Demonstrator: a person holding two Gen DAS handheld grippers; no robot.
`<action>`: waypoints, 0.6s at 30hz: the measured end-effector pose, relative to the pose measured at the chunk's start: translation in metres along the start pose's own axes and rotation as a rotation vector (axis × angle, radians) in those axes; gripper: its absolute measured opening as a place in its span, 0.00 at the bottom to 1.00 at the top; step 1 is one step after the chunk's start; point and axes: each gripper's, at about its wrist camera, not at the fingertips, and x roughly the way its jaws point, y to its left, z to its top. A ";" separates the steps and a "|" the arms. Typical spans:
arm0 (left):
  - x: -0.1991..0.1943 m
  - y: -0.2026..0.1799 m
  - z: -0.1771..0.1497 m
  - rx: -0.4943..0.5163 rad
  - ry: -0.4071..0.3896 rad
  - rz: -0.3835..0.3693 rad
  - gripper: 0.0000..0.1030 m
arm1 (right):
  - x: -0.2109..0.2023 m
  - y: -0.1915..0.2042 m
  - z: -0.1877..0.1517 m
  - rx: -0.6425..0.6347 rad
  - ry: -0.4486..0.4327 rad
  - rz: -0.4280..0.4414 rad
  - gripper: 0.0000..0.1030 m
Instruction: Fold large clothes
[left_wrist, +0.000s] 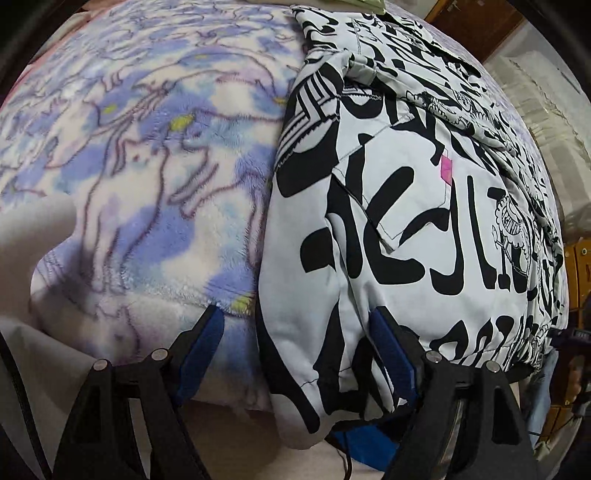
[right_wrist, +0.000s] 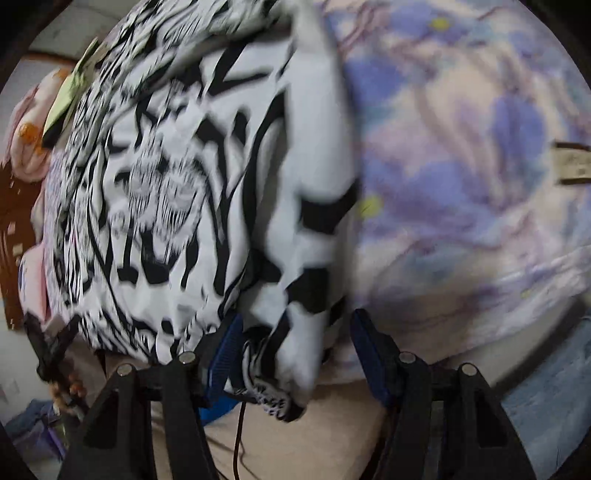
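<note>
A large black-and-white graphic-print garment (left_wrist: 406, 206) lies folded over on a fleece blanket. In the left wrist view my left gripper (left_wrist: 295, 325) is open, its blue-padded fingers (left_wrist: 201, 350) spread either side of the garment's near left edge, which hangs between them. In the right wrist view, which is motion-blurred, the same garment (right_wrist: 177, 192) fills the left half. My right gripper (right_wrist: 295, 328) is open, with the garment's near right corner and ribbed cuff (right_wrist: 273, 398) lying between the fingers (right_wrist: 369, 354).
The blue, lilac and cream fleece blanket (left_wrist: 140, 184) covers the bed, also seen in the right wrist view (right_wrist: 461, 166). A beige sheet (left_wrist: 229, 435) runs along the bed's near edge. Pink bedding (right_wrist: 29, 122) and wooden furniture (left_wrist: 576, 266) lie beyond.
</note>
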 end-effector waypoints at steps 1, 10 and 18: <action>0.001 0.000 -0.001 0.006 0.006 -0.001 0.79 | 0.005 0.004 0.000 -0.014 0.023 0.001 0.59; 0.016 -0.003 -0.002 0.029 0.046 -0.026 0.83 | 0.018 0.026 -0.002 -0.116 0.026 0.003 0.43; 0.011 -0.035 -0.004 0.153 0.079 -0.026 0.19 | 0.011 0.089 -0.025 -0.440 -0.120 -0.208 0.07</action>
